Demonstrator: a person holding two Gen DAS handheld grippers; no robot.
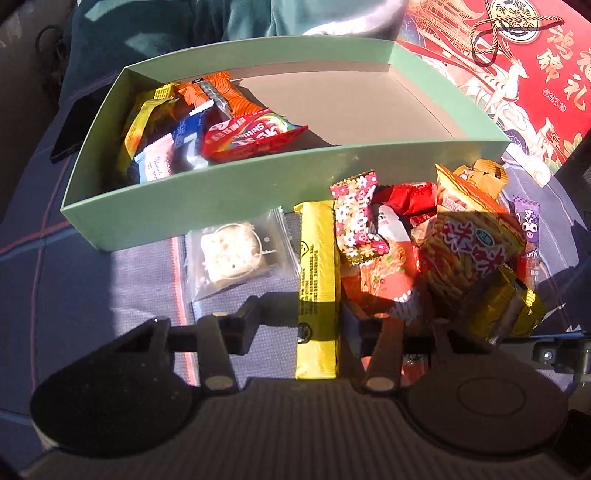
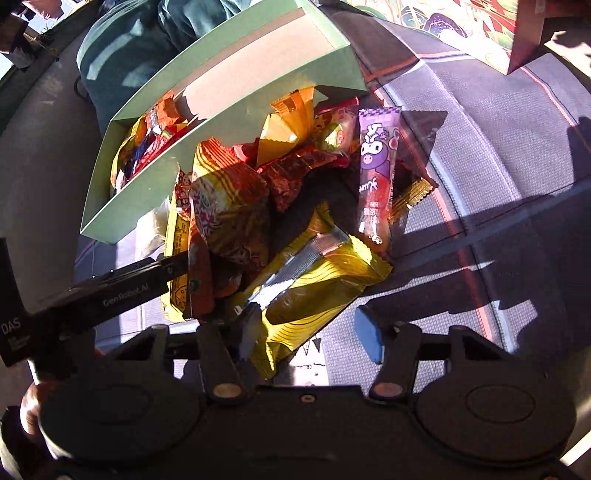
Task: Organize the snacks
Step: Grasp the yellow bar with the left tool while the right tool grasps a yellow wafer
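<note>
A green box (image 1: 221, 192) (image 2: 122, 206) holds several snacks at its left end, among them a red Skittles bag (image 1: 251, 136). In front of it lies a loose pile of snacks. My left gripper (image 1: 306, 317) straddles a long yellow bar (image 1: 317, 266) (image 2: 177, 236); cloth shows between the left finger and the bar, so the jaws are open. My right gripper (image 2: 308, 332) is open around the corner of a gold packet (image 2: 314, 273) (image 1: 506, 306). Its left pad touches the packet and its right pad stands clear.
The pile includes a striped snack bag (image 1: 469, 240) (image 2: 229, 206), a purple stick (image 2: 376, 166) and a clear cracker packet (image 1: 232, 251). A red gift box (image 1: 517, 74) lies behind on the right. A person in teal (image 1: 147, 29) sits beyond the box. The right half of the box is bare.
</note>
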